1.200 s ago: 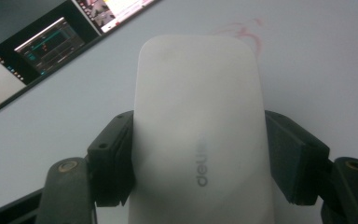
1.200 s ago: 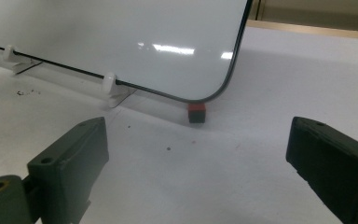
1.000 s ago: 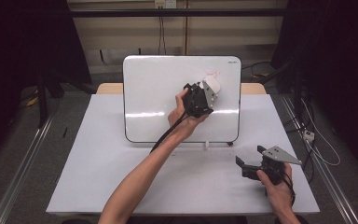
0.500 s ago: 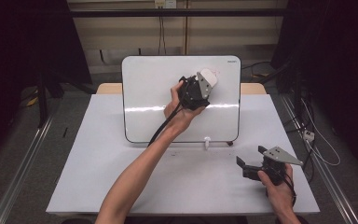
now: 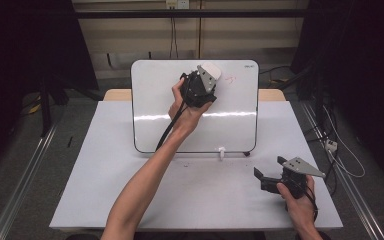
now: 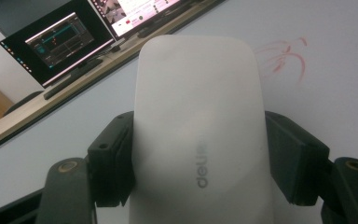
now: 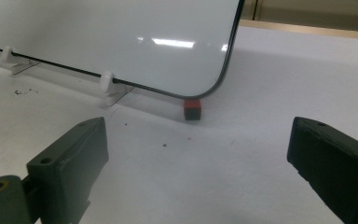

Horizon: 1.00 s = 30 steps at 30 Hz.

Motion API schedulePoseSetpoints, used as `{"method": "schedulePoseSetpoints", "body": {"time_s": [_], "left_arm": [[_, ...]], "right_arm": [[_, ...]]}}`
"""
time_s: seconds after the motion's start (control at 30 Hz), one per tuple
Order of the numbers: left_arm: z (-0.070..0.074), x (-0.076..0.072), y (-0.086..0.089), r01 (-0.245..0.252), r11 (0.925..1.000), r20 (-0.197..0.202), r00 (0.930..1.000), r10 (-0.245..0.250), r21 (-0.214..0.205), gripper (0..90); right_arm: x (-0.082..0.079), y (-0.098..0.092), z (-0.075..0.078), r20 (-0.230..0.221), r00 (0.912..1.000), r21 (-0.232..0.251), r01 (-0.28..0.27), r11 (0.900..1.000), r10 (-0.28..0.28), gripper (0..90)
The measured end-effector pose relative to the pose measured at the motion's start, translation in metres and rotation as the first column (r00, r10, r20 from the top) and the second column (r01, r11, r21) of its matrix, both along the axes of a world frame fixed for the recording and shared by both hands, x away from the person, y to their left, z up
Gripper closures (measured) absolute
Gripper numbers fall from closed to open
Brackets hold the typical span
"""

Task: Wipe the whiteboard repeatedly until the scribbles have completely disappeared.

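**Eraser held close to the red marks**

We begin at our right gripper (image 5: 266,176), which rests low on the white table (image 5: 80,200) with its jaws wide apart and nothing between them. In front of its fingers stands the lower corner of the whiteboard (image 7: 121,42), and a small red and black block (image 7: 192,108) lies just under that corner.

Farther away, our left gripper (image 5: 206,75) is lifted against the upper part of the whiteboard (image 5: 155,100). Its fingers (image 6: 114,161) are closed on the two long sides of the white eraser (image 6: 200,126), so the long axis of the eraser continues straight out from the jaws.

Beyond the tip of the eraser, a little to the right side of the fingers, we see the red marks (image 6: 284,58) on the board. They are near the eraser but not touching it. We judge that the coming move is a short wipe toward this side. The left hand is much nearer to the marks than the right hand.
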<state>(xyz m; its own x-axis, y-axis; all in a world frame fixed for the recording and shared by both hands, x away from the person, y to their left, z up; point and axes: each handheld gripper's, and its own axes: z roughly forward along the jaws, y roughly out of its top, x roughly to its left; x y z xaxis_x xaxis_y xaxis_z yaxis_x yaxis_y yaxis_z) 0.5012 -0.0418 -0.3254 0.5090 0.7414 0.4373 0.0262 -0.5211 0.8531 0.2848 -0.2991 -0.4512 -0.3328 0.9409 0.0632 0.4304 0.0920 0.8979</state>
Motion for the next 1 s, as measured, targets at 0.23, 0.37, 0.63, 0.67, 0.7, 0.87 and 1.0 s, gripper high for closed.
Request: {"method": "schedulePoseSetpoints", "body": {"time_s": [0.23,0.37,0.63,0.67,0.7,0.87,1.0], "left_arm": [[-0.002,-0.002,-0.005,0.0,1.0,0.012,0.9999,0.0,0.002,31.0],[-0.002,-0.002,-0.008,0.012,0.9999,0.005,0.9999,-0.012,0.002,31.0],[-0.01,-0.01,-0.037,0.083,0.9948,0.018,0.9963,-0.084,0.059,31.0],[-0.011,-0.011,-0.041,0.094,0.9938,0.013,0.9954,-0.095,0.06,31.0],[-0.012,-0.011,-0.044,0.103,0.9926,0.011,0.9945,-0.104,0.063,31.0],[-0.022,-0.022,-0.061,0.143,0.9841,0.009,0.9894,-0.145,0.105,31.0],[-0.035,-0.036,-0.076,0.178,0.9737,0.004,0.9836,-0.18,0.142,31.0]], "right_arm": [[0.002,0.002,0.0,-0.001,1.0,0.0,-0.004,1.0,0.004,5.2],[0.002,0.003,0.0,0.001,1.0,-0.004,-0.009,1.0,0.009,5.3],[0.001,0.002,0.001,0.002,1.0,-0.001,-0.006,1.0,0.006,5.3],[0.001,0.002,0.001,0.002,1.0,-0.001,-0.006,1.0,0.006,5.3],[0.001,0.001,0.001,0.003,1.0,-0.001,-0.005,1.0,0.005,5.3],[0.0,0.0,0.0,0.003,1.0,0.001,-0.004,1.0,0.004,5.3],[0.0,0.0,0.0,0.004,1.0,0.002,-0.005,1.0,0.005,5.2]]}}
